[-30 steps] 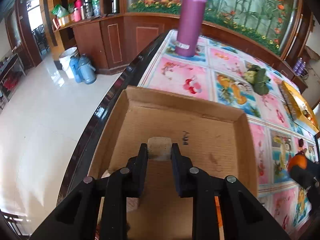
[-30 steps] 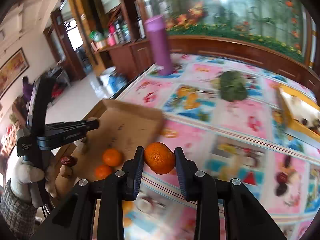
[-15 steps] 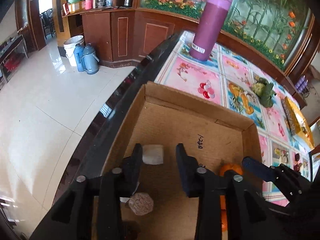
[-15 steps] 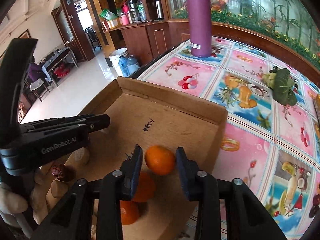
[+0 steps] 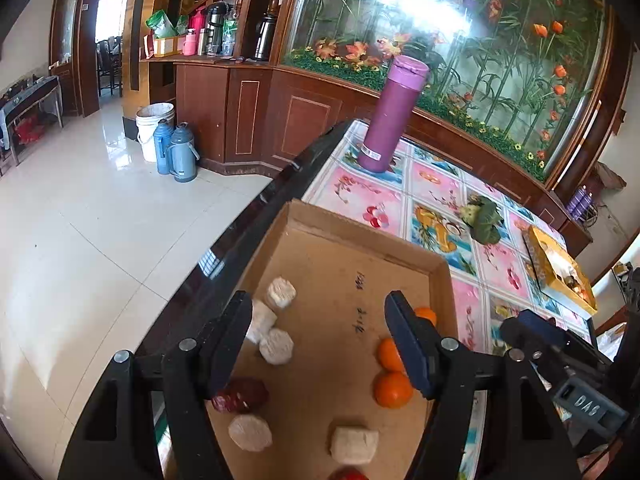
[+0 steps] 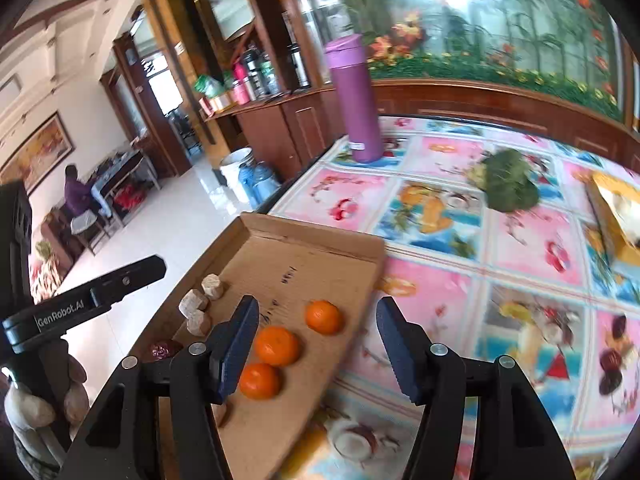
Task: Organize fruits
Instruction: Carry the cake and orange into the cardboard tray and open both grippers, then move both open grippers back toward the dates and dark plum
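Note:
A shallow cardboard tray lies at the table's left edge. Several pale blocks and a dark red date lie along its left side. Three oranges lie on its right side. My left gripper hovers above the tray, jaws opening, with nothing between them. In the right wrist view the same tray holds the oranges. My right gripper is above them, jaws opening. The farthest orange lies free on the cardboard below the jaws. The left gripper shows at the left, held by a gloved hand.
A tall purple flask stands at the far corner of the patterned tablecloth. A green leafy bundle and a yellow box lie farther right. Dark dates lie on the cloth at right. The table's dark edge drops to a tiled floor.
The left gripper let go of a pale block in the tray, opened and drew back upward. The right gripper carried an orange over the tray, released it there and opened.

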A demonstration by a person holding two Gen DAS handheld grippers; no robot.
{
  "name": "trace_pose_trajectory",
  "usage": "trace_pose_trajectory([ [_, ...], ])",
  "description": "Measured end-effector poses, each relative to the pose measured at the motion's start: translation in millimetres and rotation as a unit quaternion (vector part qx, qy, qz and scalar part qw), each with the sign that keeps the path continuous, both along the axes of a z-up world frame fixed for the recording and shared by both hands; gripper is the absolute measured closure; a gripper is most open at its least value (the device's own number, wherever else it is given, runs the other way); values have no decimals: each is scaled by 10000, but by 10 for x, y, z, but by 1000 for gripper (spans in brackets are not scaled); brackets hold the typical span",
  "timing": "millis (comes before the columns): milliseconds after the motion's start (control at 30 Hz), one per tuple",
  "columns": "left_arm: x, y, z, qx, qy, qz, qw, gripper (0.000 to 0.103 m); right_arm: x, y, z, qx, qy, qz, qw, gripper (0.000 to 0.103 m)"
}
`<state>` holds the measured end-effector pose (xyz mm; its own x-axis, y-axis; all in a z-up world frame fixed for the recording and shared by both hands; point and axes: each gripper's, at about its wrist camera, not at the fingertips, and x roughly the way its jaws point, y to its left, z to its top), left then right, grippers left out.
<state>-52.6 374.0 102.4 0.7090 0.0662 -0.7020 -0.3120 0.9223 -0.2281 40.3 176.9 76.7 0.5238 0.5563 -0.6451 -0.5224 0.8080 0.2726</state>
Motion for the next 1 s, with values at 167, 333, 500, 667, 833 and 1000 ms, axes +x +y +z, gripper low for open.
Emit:
trace_pose_trajectory([
  [167, -159, -254, -173, -234, 153, -9, 9996, 35, -246, -456, -17, 120, 1, -377, 9992, 35],
  [333, -403, -626, -134, 115, 20, 146, 9998, 34, -513, -859, -76, 32, -128, -772, 9969, 32],
  [500, -549, -1071, -20, 903, -132, 233, 9956, 27, -686, -1146, -158, -53, -167, -1181, 9928, 31],
  [667, -599, -1377, 71, 1565, -240, 167, 9872, 21, -767, -1308, -219, 12, -85, -1290, 9916, 31],
  [833, -626, -1508, 98, 1734, -257, 43, 9845, 21, -838, -1357, -250, 33, -76, -1305, 9914, 31],
  [1000, -619, -1551, 78, 1747, -215, 0, 9844, 21, -868, -1356, -254, 31, -83, -1287, 9916, 31],
])
